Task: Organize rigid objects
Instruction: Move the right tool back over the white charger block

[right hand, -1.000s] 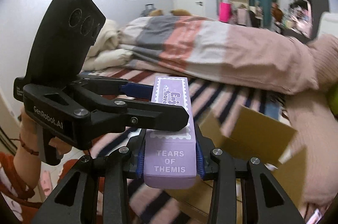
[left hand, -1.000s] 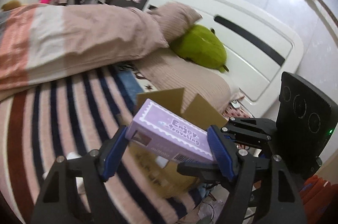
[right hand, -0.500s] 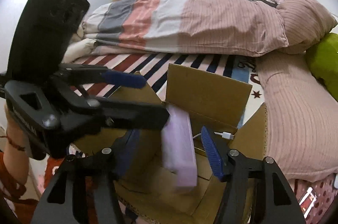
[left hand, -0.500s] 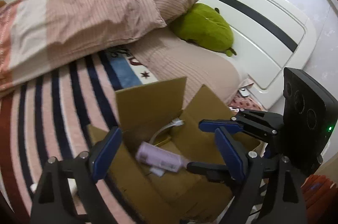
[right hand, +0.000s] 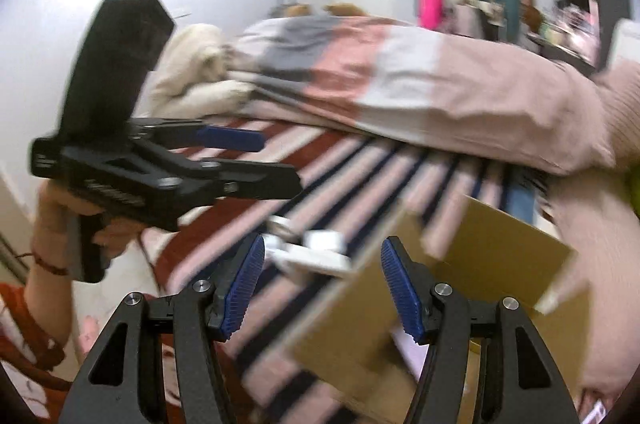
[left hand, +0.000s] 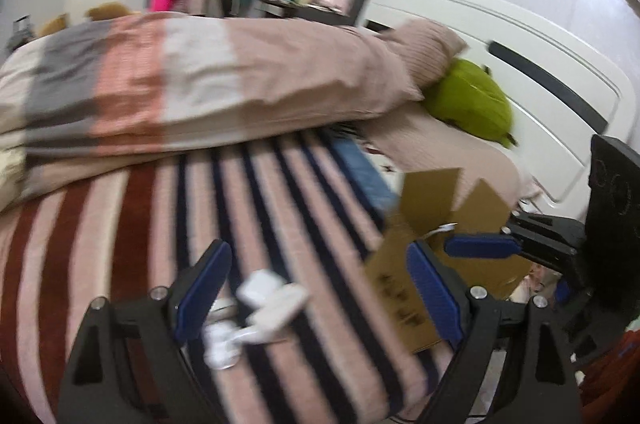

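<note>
Several small white items (left hand: 272, 308), blurred, lie on the striped blanket (left hand: 140, 244). My left gripper (left hand: 318, 288) hangs open over them, its blue pads apart on either side. My right gripper (right hand: 322, 288) is also open, with nothing between its pads; the white items (right hand: 316, 252) lie just beyond it. An open cardboard box (left hand: 440, 224) stands at the right; its near wall (right hand: 360, 312) lies under the right pad. A pale lilac edge (right hand: 404, 348) shows inside it. A hand (right hand: 60, 216) holds the left gripper (right hand: 276, 163) at the left of the right wrist view.
A folded duvet (left hand: 200, 83) in grey, pink and white bands lies across the bed behind the blanket. A pillow (left hand: 424, 43), a green plush (left hand: 468, 103) and the white headboard (left hand: 520, 63) are at the far right. The bed edge runs close below the grippers.
Both grippers held the purple box over the cardboard box, then opened and it dropped inside. Both have since swung left, away from the box, to the white items on the blanket.
</note>
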`<state>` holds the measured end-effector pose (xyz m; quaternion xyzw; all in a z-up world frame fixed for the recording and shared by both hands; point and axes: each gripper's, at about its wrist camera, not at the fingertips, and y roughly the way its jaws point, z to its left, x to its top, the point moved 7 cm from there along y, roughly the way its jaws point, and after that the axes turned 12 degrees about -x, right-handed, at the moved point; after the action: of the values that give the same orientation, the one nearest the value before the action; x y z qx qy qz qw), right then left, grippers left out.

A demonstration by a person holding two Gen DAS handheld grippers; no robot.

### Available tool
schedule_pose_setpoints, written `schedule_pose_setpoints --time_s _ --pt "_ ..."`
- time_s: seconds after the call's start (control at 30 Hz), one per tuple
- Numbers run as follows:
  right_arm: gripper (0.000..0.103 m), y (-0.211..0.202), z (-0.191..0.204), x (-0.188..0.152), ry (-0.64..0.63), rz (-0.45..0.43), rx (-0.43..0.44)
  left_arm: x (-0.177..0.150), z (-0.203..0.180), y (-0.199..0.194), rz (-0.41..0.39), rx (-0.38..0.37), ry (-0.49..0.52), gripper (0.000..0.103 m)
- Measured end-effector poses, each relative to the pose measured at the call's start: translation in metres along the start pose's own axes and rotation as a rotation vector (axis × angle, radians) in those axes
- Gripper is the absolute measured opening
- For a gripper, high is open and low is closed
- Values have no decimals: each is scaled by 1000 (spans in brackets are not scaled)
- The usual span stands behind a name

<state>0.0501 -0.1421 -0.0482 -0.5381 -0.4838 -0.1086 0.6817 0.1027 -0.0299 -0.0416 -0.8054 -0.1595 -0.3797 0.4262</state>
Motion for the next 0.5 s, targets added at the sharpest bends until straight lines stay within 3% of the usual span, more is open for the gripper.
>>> schedule_pose_setpoints --time_s 0.23,0.3,0.37,0.5 --pt "60 55 84 3 -58 96 128 -44 66 -41 -31 77 -68 88" --pt "69 83 95 -7 -23 158 134 -60 82 -45 -29 81 -95 88" --pt "71 106 93 -18 15 209 116 -77 98 -46 -21 88 -123 88" --pt "79 158 64 -44 89 299 -51 -104 121 -40 11 96 -169 88"
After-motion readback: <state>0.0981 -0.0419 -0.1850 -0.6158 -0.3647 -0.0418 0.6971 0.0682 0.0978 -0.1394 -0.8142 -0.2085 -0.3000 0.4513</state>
